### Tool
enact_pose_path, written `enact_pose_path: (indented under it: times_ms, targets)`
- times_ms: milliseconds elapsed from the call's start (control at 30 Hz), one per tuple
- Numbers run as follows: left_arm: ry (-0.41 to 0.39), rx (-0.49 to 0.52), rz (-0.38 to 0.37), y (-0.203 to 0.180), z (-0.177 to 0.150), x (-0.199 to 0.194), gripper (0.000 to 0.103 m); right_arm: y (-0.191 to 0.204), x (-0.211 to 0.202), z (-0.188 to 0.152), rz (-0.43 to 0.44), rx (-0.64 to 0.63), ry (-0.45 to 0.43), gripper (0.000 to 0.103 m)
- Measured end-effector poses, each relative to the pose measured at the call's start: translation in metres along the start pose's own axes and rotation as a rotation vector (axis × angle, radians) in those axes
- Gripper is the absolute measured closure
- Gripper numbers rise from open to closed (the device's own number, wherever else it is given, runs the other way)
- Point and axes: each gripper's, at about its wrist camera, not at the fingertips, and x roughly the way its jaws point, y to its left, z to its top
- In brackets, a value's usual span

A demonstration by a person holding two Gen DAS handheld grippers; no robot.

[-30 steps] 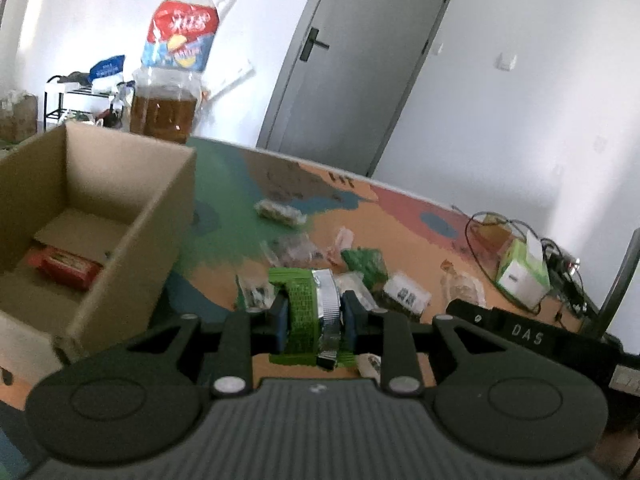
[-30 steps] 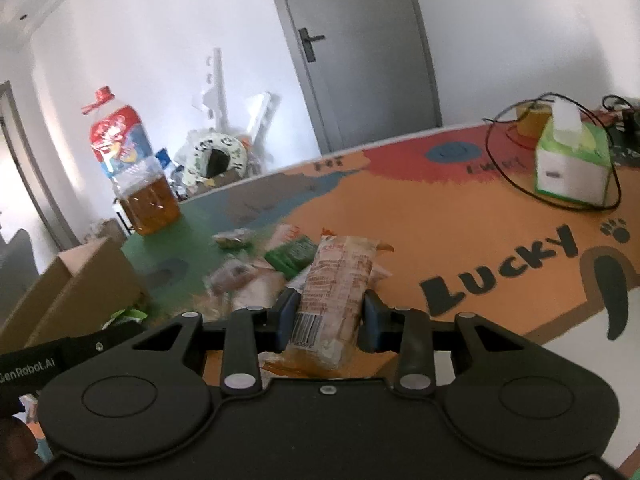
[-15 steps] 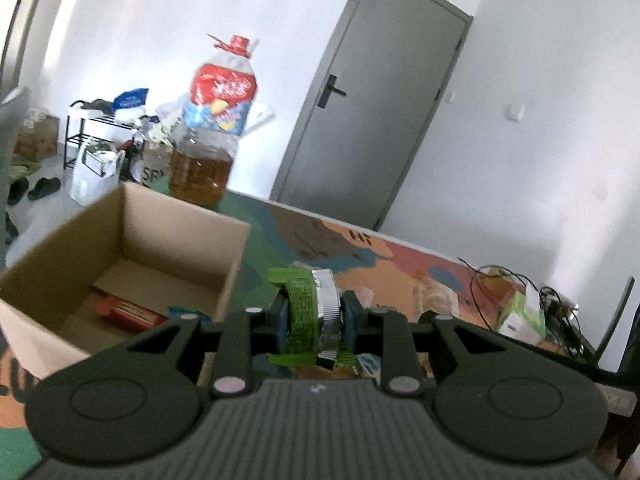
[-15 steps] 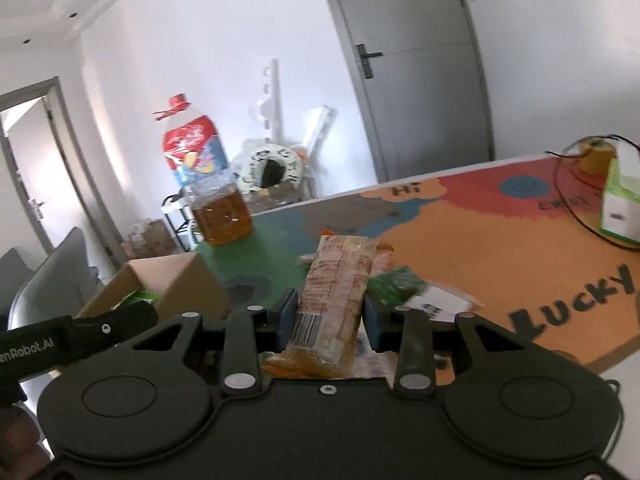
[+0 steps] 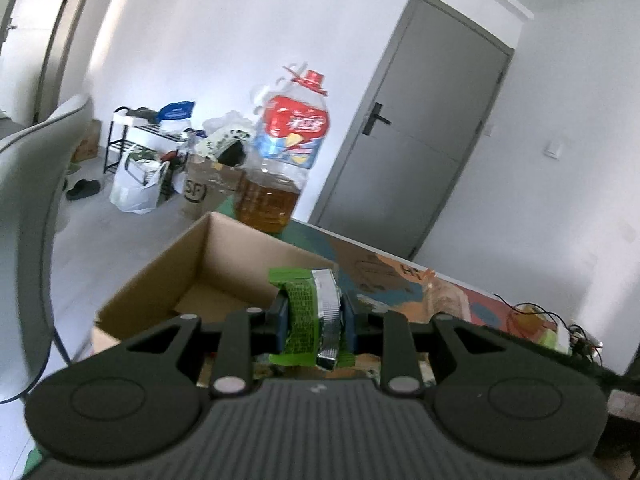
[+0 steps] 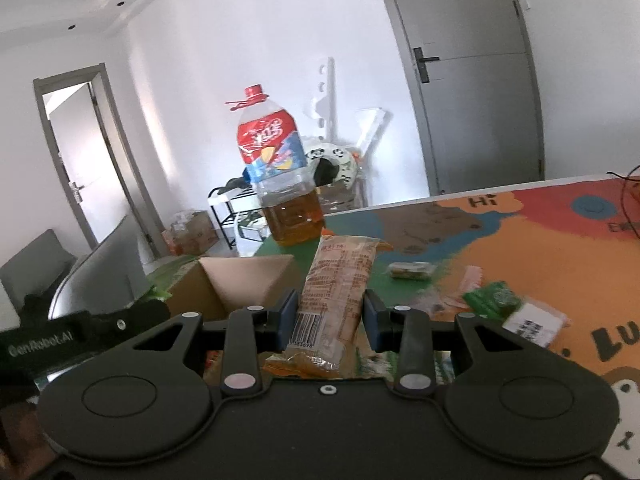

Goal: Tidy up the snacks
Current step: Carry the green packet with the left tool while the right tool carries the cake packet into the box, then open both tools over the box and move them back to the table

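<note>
My left gripper is shut on a green and silver snack packet, held upright in the air over the near right part of the open cardboard box. My right gripper is shut on an orange wrapped snack with a barcode at its lower end. In the right wrist view the cardboard box lies just ahead and to the left, with the left gripper's black body beside it. Loose snacks remain on the table: a small packet, a green packet and a white one.
A big oil bottle with a red cap stands on the table behind the box, also the oil bottle in the right view. The colourful table mat spreads right. A grey chair back rises at the left. Cables lie at far right.
Both grippers have risen and swung left with their snacks toward the cardboard box. The box now sits directly under the left gripper. The grips have not changed.
</note>
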Motion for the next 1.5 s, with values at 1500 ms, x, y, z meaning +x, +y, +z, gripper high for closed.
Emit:
enact_pose_path:
  times_ms: [1500]
  targets:
    - [-0.014, -0.117, 0.143, 0.073, 0.015, -0.017, 0.043, 0.084, 0.04, 0.007, 0.178, -0.024, 0.034, 0.038]
